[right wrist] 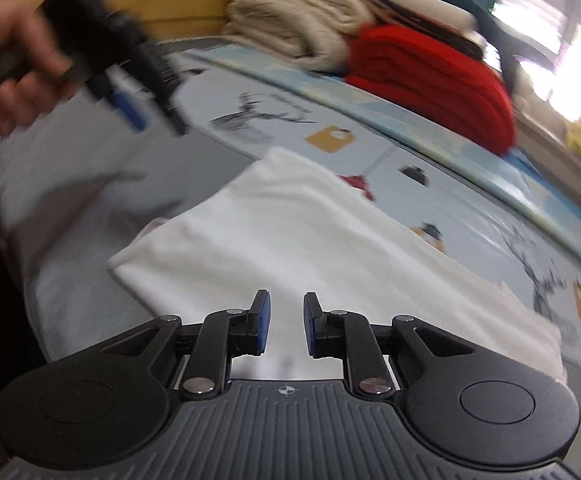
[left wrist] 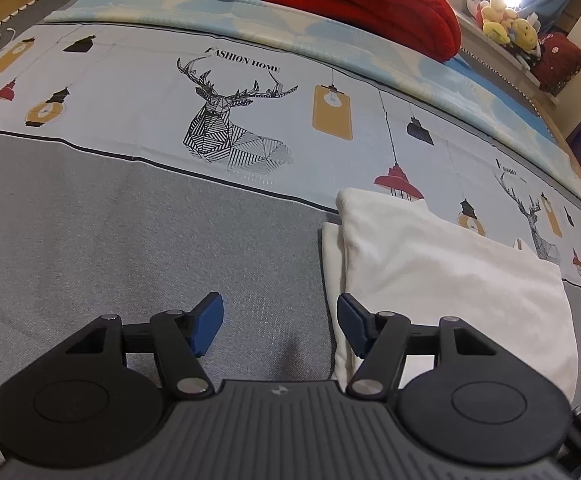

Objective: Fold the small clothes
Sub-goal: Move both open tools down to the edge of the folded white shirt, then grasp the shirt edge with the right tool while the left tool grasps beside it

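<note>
With the white garment (left wrist: 450,280) lying folded on the bed just below the deer print (left wrist: 226,120), both your left tool (left wrist: 280,324) and right tool (right wrist: 286,324) hovered open and empty, so the next fold probably needed an edge gripped.

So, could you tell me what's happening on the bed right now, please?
A person is folding a small white garment on the bed with two handheld grippers. It lies flat and folded. The left gripper is open beside its edge, holding nothing. The right gripper hangs over the cloth, narrowly apart, nothing between its pads.
</note>
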`<state>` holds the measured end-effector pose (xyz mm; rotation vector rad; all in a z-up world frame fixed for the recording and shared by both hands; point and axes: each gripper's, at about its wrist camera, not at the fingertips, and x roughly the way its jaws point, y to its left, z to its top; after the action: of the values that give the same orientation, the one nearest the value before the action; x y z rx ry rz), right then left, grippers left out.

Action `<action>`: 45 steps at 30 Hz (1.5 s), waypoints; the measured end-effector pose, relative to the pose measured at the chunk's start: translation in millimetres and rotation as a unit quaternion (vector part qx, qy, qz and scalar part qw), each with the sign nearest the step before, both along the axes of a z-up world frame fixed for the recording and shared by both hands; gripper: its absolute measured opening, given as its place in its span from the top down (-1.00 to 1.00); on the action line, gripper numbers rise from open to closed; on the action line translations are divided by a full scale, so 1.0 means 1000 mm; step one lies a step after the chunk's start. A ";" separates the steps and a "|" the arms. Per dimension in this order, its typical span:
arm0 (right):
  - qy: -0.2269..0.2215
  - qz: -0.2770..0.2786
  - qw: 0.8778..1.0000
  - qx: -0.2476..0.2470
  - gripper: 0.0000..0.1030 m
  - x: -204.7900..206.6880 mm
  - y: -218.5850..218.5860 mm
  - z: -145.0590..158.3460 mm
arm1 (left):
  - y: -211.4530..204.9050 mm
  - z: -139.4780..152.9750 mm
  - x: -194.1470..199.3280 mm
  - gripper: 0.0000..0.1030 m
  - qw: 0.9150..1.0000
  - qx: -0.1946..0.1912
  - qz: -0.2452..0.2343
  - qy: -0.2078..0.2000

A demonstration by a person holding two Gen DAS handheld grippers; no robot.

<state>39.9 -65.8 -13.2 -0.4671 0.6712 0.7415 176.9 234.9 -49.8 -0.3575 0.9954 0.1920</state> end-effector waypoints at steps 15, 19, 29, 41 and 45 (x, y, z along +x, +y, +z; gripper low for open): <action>-0.011 0.159 0.985 -0.062 0.43 -0.036 0.073 -0.048 | 0.000 -0.006 0.006 -0.33 1.000 0.005 0.004 0.015; -0.027 0.177 0.981 -0.075 0.43 -0.041 0.083 -0.058 | 0.001 -0.008 0.008 -0.33 1.000 0.007 0.004 0.021; -0.039 0.196 0.977 -0.077 0.43 -0.040 0.092 -0.061 | -0.004 -0.012 0.016 -0.33 1.000 0.010 0.002 0.029; -0.033 0.166 0.986 0.001 0.89 -0.033 0.067 -0.036 | -0.014 -0.032 0.049 -0.64 0.991 -0.124 -0.019 0.047; -0.029 0.147 0.988 0.042 0.89 -0.027 0.053 -0.018 | -0.016 -0.045 0.064 -0.65 0.984 -0.167 -0.017 0.058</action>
<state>13.1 -13.1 -30.9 -0.5145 0.5195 1.0264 240.9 219.1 -94.8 -0.6402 1.1499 0.0144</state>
